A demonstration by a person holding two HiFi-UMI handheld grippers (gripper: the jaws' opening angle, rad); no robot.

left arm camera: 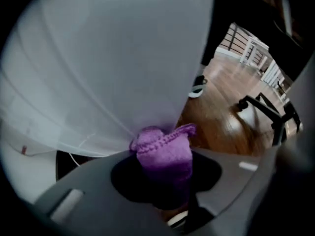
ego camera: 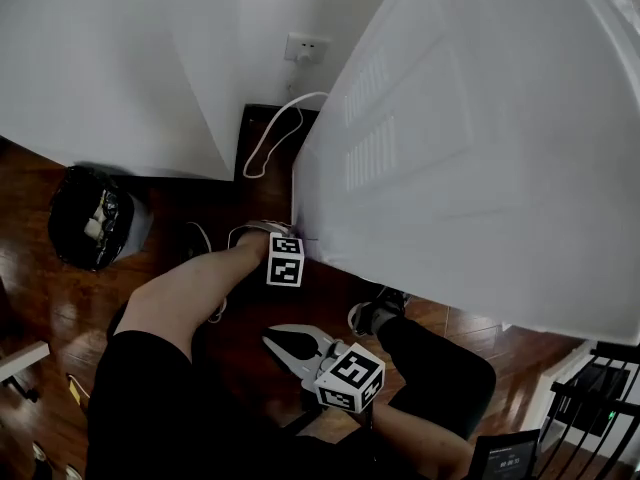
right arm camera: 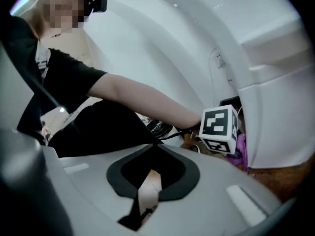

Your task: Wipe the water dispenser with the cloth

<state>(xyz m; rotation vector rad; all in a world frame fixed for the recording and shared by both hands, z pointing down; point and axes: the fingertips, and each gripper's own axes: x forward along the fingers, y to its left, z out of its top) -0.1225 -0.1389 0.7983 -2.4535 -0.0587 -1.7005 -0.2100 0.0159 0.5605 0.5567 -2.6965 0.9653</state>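
Note:
The white water dispenser (ego camera: 480, 138) fills the right of the head view. My left gripper (ego camera: 287, 253), under its marker cube, is down at the dispenser's lower left corner. In the left gripper view it (left arm camera: 165, 156) is shut on a bunched purple cloth (left arm camera: 165, 149), which touches the white dispenser wall (left arm camera: 108, 68). My right gripper (ego camera: 273, 338) hangs nearer to me, away from the dispenser, jaws shut and empty. The right gripper view shows its closed jaws (right arm camera: 147, 188), the left gripper's cube (right arm camera: 220, 128) and a bit of the purple cloth (right arm camera: 241, 149) against the dispenser (right arm camera: 275, 92).
A black bin (ego camera: 95, 216) stands on the wood floor at left. A white cable (ego camera: 275, 133) runs down from a wall socket (ego camera: 305, 46) behind the dispenser. My shoes (ego camera: 375, 313) are close to its base. A black rack (ego camera: 600, 388) sits at lower right.

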